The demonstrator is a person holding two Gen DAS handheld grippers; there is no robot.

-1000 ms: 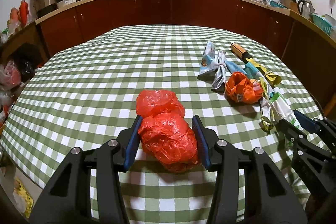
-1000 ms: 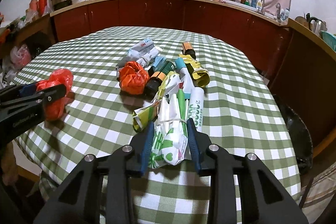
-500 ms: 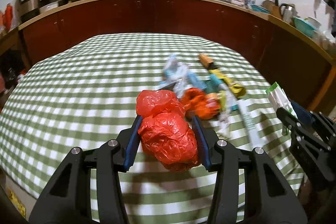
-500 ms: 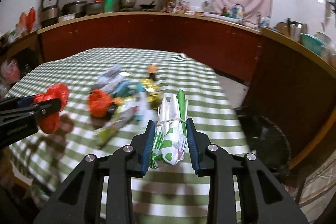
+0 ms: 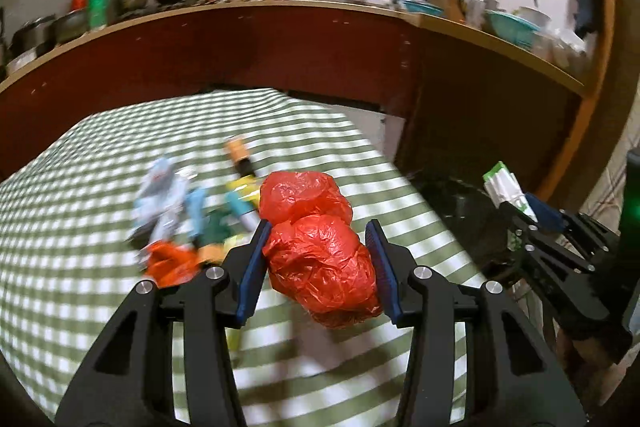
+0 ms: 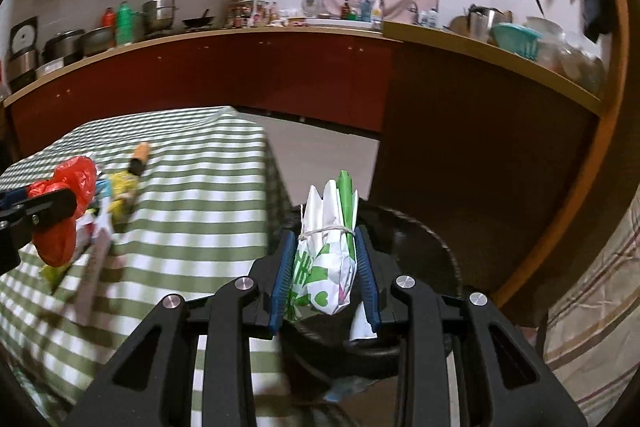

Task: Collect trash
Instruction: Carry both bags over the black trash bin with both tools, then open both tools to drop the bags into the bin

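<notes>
My left gripper [image 5: 318, 259] is shut on a crumpled red plastic bag [image 5: 320, 259], carried above the green checked table [image 5: 100, 307] near its right edge. My right gripper [image 6: 323, 267] is shut on a white and green paper bundle [image 6: 326, 251] tied with a rubber band, held over a black trash bin [image 6: 416, 247] beside the table. The red plastic bag [image 6: 60, 211] and the left gripper [image 6: 32, 211] show at the left of the right wrist view. The right gripper [image 5: 532, 223] with its bundle [image 5: 504, 187] shows at the right of the left wrist view.
A blurred heap of wrappers, tubes and an orange bag [image 5: 192, 219] lies on the table. Dark red cabinets [image 6: 280, 79] under a cluttered counter curve around the room. A patterned cloth [image 6: 592, 299] hangs at the right of the bin [image 5: 460, 211].
Both grippers have lifted their loads off the table and swung right, toward the table's edge. The right one now hangs over the bin; the trash heap has slid to the left in both views.
</notes>
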